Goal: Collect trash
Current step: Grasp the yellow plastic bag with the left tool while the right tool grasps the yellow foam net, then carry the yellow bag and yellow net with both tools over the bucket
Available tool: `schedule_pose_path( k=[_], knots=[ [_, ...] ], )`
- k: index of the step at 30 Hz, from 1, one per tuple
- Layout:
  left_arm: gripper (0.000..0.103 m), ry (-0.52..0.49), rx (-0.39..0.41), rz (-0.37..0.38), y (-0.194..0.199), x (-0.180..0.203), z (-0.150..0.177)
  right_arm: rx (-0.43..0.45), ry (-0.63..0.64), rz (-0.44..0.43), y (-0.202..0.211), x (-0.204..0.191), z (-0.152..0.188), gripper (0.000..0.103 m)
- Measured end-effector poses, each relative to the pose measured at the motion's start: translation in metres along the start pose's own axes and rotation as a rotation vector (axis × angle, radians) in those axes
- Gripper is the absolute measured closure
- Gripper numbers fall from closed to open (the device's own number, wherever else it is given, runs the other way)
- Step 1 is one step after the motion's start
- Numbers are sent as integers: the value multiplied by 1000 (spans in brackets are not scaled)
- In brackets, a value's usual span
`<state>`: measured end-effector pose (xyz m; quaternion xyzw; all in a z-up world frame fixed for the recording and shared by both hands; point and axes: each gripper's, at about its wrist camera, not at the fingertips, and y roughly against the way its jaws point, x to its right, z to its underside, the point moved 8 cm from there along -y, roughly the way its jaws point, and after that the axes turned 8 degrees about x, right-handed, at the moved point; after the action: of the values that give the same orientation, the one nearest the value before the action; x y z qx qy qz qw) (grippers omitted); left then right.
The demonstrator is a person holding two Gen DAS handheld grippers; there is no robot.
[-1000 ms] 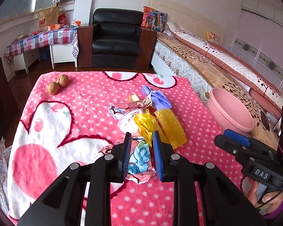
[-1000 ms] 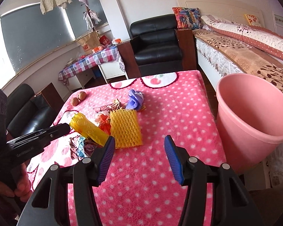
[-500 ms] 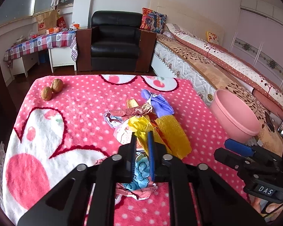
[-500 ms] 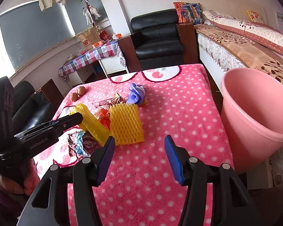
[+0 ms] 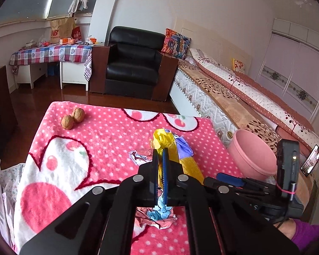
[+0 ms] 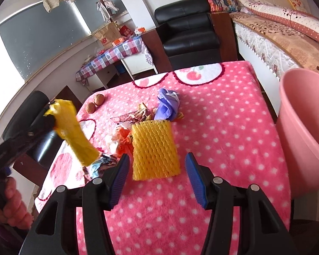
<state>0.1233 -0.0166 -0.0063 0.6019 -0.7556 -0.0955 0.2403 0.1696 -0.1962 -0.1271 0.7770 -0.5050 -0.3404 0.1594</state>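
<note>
My left gripper [image 5: 159,155] is shut on a yellow plastic wrapper [image 5: 164,142] and holds it lifted above the pink dotted table; in the right wrist view the wrapper [image 6: 72,133] hangs from it at the left. My right gripper [image 6: 157,174] is open and empty, just in front of the yellow foam net [image 6: 154,150]. More trash lies on the table: a purple cloth [image 6: 168,106], crumpled foil wrappers [image 6: 136,114], an orange wrapper [image 6: 124,140] and a blue-patterned wrapper [image 5: 159,212]. The pink bin [image 6: 306,131] stands right of the table.
Two walnuts [image 5: 73,118] lie at the table's far left. The bed [image 5: 244,97] runs along the right behind the bin [image 5: 253,155]. A black armchair [image 5: 134,63] and a checkered side table [image 5: 51,53] stand beyond the table [image 5: 108,136].
My left gripper closed on the yellow wrapper and lifted it up off the trash pile. My right gripper stayed open and edged toward the foam net.
</note>
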Motion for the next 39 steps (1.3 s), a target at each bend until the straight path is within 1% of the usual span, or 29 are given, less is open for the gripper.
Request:
schedule_pose_path(
  k=[4, 5, 6, 7, 8, 9, 17, 24, 27, 32, 35, 39],
  knots=[
    [100, -7, 4, -10, 2, -5, 2, -64, 2, 13, -23, 2, 3, 49],
    [100, -3, 1, -12, 1, -6, 3, -76, 4, 16, -28, 2, 5, 52],
    [100, 0, -3, -13, 0, -7, 4, -85, 5, 18, -30, 2, 8, 65],
    [100, 3, -7, -15, -1, -7, 5, -95, 6, 23, -32, 2, 10, 73],
    [100, 4, -10, -17, -2, -8, 6, -89, 4, 31, -31, 3, 10, 89],
    [100, 4, -11, -17, -1, -8, 7, -73, 2, 35, -27, 3, 9, 92],
    [100, 0, -10, 1, -2, 0, 8, 27, 53, 19, 14, -10, 1, 94],
    [100, -15, 1, 41, -6, 21, 4, 89, 44, 50, 45, 0, -2, 94],
    [100, -15, 11, 62, -10, 35, 0, 121, 32, 81, 59, 12, -8, 94],
    [100, -34, 34, 127, -19, 70, -13, 191, -6, 153, 88, 44, -24, 94],
    [101, -52, 44, 178, -28, 98, -22, 237, -32, 209, 107, 69, -34, 94],
    [100, -84, 51, 258, -41, 141, -30, 270, -71, 287, 129, 107, -42, 94]
  ],
)
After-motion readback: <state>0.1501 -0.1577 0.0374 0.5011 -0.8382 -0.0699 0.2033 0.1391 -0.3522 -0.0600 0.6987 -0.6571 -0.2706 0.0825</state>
